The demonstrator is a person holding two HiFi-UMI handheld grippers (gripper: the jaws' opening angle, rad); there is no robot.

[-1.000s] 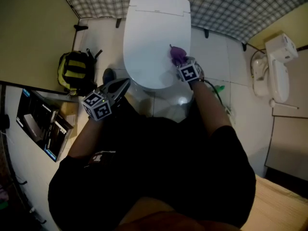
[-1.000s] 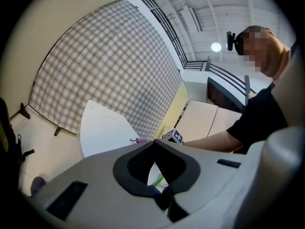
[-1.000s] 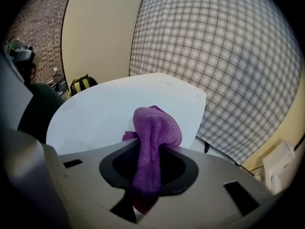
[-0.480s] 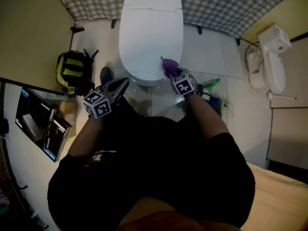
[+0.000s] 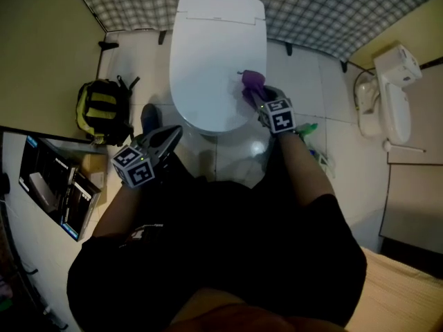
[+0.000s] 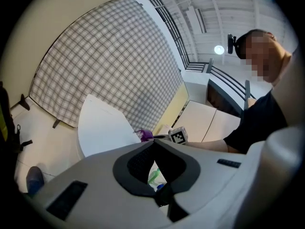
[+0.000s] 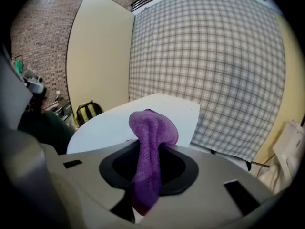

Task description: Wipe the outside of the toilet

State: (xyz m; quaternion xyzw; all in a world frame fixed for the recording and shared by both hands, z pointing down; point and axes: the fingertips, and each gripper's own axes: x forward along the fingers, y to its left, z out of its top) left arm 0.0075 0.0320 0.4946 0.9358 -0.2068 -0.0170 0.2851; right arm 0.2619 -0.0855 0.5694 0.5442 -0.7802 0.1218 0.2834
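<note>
The left gripper (image 5: 167, 137) hangs over the floor just before the front edge of the toilet (image 5: 208, 61), its jaws closed together with nothing between them. A backpack (image 5: 102, 109) sits on the floor off the toilet's left side. Farther on, the right gripper (image 5: 256, 93) is clenched on a purple cloth (image 5: 252, 81) at the right edge of the closed lid, toward its front.

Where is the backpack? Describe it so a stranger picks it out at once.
Start at the white toilet in the middle of the tiled floor. On the floor to its left, against the cream wall, sits the backpack. It is the only black bag with bright yellow stripes; everything around it is pale or plain dark.
</note>
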